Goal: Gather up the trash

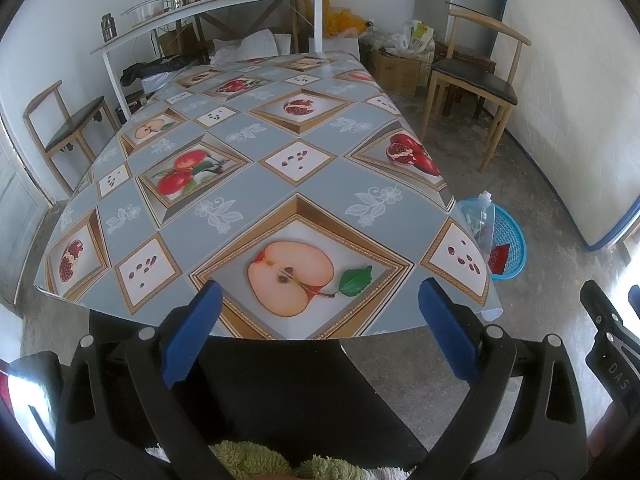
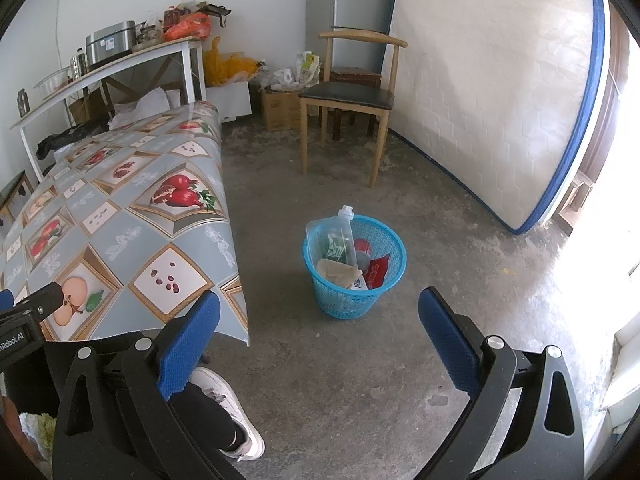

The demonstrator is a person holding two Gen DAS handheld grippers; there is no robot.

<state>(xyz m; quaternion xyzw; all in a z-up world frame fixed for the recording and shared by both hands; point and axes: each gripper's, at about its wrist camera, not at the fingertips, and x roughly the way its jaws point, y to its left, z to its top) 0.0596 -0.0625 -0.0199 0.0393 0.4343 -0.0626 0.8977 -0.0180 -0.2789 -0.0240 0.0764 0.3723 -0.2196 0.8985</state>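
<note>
Both hand-held grippers, left [image 1: 320,320] and right [image 2: 320,328], gape wide and empty. The trash [image 2: 352,264] sits in the blue basket [image 2: 394,270] on the floor, right of the worktop [image 1: 240,184].

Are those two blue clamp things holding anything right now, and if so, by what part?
Nothing is held. The left gripper and the right gripper both stand wide open, with only empty space between their fingers.

Count: one basket [image 2: 354,280], one clear bottle [image 2: 340,240] in it, two wooden chairs [image 1: 472,80] [image 1: 66,128], one mattress [image 2: 500,100], one covered surface [image 1: 248,184].
</note>
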